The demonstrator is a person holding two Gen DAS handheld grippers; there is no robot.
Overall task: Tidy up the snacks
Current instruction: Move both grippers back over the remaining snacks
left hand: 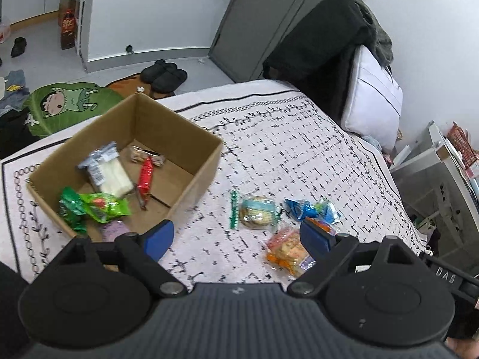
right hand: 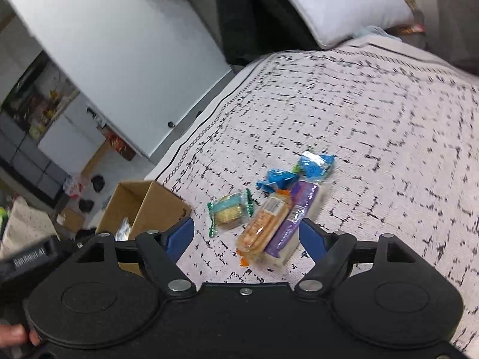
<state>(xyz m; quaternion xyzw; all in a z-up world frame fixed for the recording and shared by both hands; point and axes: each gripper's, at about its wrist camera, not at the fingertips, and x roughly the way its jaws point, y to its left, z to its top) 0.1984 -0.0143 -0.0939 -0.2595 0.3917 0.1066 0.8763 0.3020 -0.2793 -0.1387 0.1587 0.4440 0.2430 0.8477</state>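
I hold my left gripper and my right gripper with jaws apart and empty above the bedspread, ready to pick. The cardboard box stands near as the collecting place. Five snacks lie loose beside it.

Open cardboard box holds several snacks; five wrapped packets lie beside it.

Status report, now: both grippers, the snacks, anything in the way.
Left gripper open, empty. Right gripper open, empty, above orange cracker pack. Cardboard box part filled; several packs loose on bedspread. Nothing blocking.
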